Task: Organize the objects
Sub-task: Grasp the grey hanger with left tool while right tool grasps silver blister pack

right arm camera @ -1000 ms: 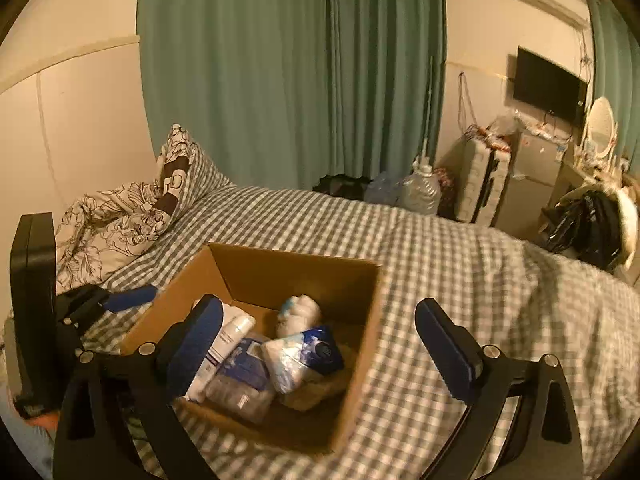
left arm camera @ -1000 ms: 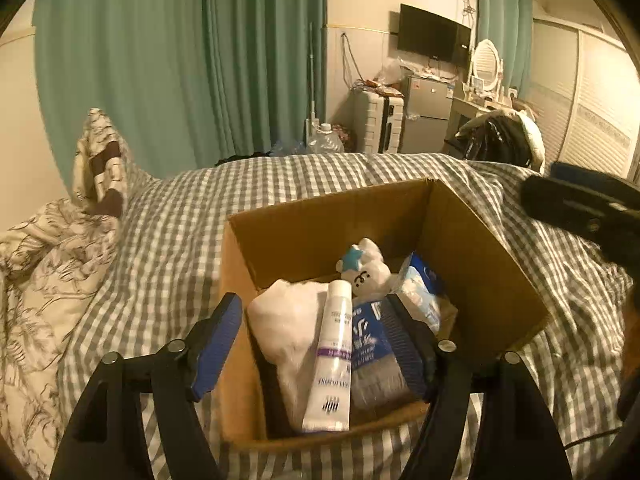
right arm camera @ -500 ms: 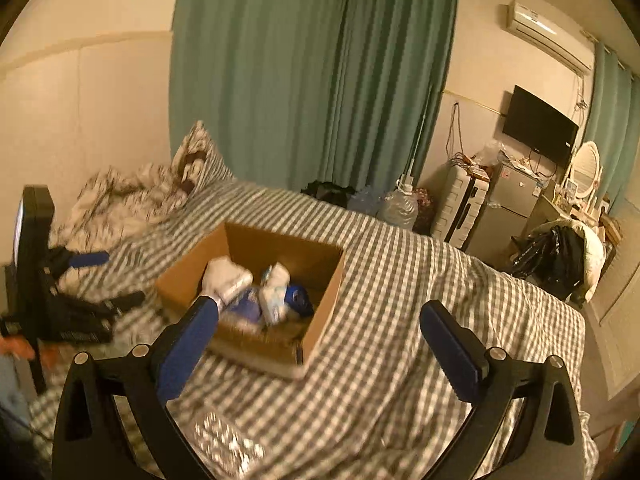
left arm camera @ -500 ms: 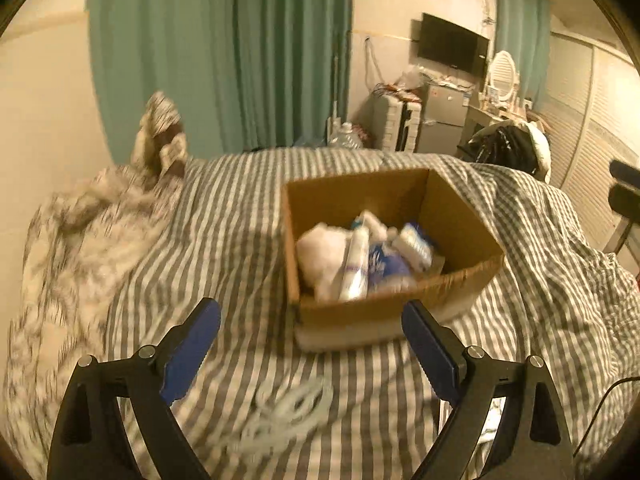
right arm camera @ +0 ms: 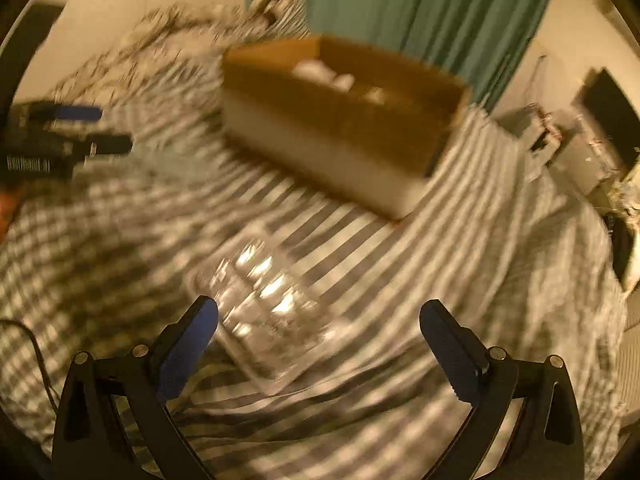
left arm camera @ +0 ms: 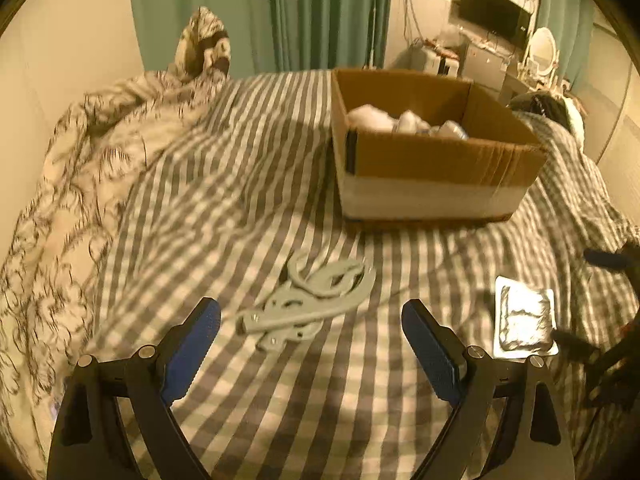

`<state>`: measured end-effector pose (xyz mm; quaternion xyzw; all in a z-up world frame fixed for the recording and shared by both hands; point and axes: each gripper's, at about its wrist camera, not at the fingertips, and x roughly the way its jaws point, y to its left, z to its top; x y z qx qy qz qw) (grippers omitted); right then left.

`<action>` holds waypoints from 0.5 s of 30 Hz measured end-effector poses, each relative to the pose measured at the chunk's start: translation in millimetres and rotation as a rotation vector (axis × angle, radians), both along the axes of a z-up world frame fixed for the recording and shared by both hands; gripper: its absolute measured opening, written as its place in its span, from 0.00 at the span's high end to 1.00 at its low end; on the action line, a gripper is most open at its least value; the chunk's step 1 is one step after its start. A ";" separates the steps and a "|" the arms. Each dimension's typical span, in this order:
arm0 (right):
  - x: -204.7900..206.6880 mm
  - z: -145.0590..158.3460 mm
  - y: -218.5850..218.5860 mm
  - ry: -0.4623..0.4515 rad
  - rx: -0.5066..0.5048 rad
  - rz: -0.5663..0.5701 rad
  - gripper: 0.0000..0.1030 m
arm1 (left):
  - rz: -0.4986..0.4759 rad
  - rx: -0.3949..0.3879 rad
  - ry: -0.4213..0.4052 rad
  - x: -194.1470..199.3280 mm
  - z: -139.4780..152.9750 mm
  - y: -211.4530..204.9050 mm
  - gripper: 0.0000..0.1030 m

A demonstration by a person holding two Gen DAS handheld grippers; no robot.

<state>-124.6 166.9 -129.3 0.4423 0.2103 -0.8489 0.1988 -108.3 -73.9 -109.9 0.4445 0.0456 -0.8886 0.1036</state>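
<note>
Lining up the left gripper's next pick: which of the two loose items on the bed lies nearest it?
The pale plastic hangers, lying just ahead between the open left gripper's fingertips. The silvery foil packet lies farther right, beside the right gripper.

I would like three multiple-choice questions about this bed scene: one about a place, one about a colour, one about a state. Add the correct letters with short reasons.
1. Where do the pale plastic hangers lie?
A. inside the cardboard box
B. on the checked bedcover, nearer the camera than the box
C. on the patterned duvet

2. What colour are the curtains?
A. green
B. red
C. white

3. How is the left hand-held gripper?
A. shut on the hangers
B. shut on the foil packet
C. open, holding nothing

Answers:
1. B: the hangers rest on the checked bedcover, nearer than the cardboard box.
2. A: the drapes behind the bed look green.
3. C: its jaws stand wide apart, with the hangers lying free between and beyond them.
</note>
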 end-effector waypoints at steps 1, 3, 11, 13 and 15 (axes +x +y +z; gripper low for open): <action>0.7 -9.5 -4.0 -0.018 0.016 0.016 0.02 | 0.000 0.001 -0.003 -0.1 -1.0 0.2 0.08; 0.0 -21.6 -11.1 -0.041 0.041 0.043 0.02 | -0.003 0.001 -0.010 -1.8 -1.1 1.0 0.08; -19.1 -31.7 -27.2 -0.071 0.049 0.083 0.02 | 0.010 0.020 -0.044 -7.5 -7.1 -3.8 0.08; -28.4 -32.4 -29.7 -0.077 0.034 0.075 0.02 | 0.008 0.032 -0.046 -9.6 -6.1 -5.9 0.08; -37.4 -33.7 -31.7 -0.097 0.012 0.066 0.03 | -0.005 0.044 -0.051 -13.7 -3.7 -8.1 0.08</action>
